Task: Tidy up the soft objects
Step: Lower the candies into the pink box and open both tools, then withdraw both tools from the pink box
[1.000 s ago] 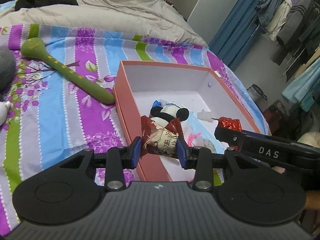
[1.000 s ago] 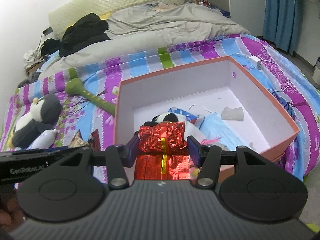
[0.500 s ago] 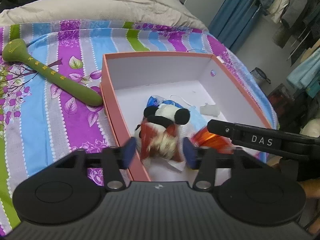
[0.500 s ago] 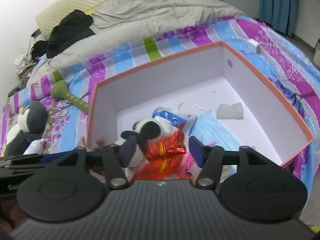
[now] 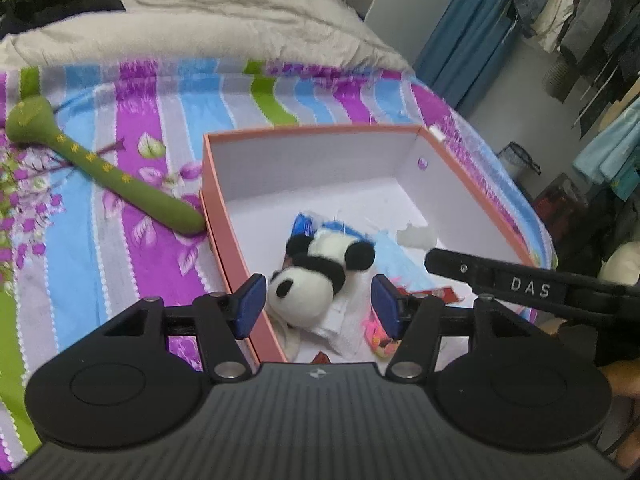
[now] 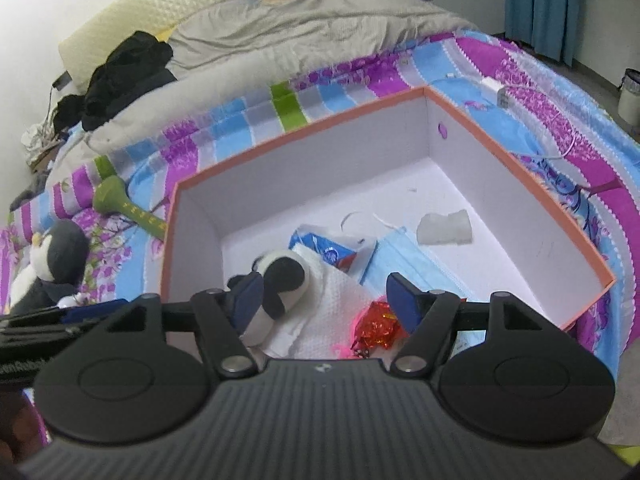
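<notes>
An orange box (image 5: 224,236) with a white inside lies on the striped bedspread; it also shows in the right wrist view (image 6: 520,168). In it lie a panda plush (image 5: 320,268), a blue face mask (image 6: 404,256), white tissue (image 6: 332,304), a blue packet (image 6: 324,246) and a red foil pouch (image 6: 376,326). My left gripper (image 5: 318,306) is open and empty above the box's near edge. My right gripper (image 6: 324,300) is open and empty over the panda (image 6: 280,284) and the foil pouch. Its finger crosses the left wrist view (image 5: 520,280).
A green padded stick (image 5: 104,172) lies on the bedspread left of the box. A penguin plush (image 6: 52,256) lies further left. A grey duvet (image 6: 300,32) and black clothes (image 6: 120,76) lie at the bed's head. A white charger (image 6: 496,90) lies beyond the box.
Both grippers opened over the box and let go of their pouches. The red foil pouch now lies in the box; both grippers have pulled back slightly.
</notes>
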Motion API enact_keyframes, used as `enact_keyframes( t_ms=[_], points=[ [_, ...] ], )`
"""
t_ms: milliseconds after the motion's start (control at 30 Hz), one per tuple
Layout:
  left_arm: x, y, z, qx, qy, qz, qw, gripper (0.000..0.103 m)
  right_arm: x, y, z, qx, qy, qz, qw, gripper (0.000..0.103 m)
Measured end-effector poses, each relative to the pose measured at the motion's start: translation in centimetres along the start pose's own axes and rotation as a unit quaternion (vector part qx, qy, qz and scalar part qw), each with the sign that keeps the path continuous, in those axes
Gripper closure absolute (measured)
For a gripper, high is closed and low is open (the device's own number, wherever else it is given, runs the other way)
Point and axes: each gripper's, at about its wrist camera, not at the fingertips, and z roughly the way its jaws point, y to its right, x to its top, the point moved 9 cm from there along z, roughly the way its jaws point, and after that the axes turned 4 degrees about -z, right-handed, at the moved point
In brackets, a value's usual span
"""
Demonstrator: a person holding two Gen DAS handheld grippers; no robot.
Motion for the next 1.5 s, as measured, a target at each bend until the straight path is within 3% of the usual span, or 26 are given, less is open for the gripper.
enact_keyframes(
  t_ms=[333, 800, 1500],
  points=[
    [0.1, 0.8, -5.1, -0.002, 0.036, 0.002, 0.9994, 0.039, 1.2, -1.1, -5.0, 0.008, 0.048, -0.012, 0.999, 0.033],
    [-2.9, 1.7, -13.8, -0.01, 0.087, 0.017, 0.996, 0.038, -1.5, -3.9, -12.5, 0.009, 0.086, -0.023, 0.996, 0.033],
    [-7.6, 0.5, -18.5, -0.001, 0.092, 0.014, 0.9957, 0.035, -7.5, -6.5, -16.0, 0.006, 0.067, -0.019, 0.998, 0.033]
  ],
)
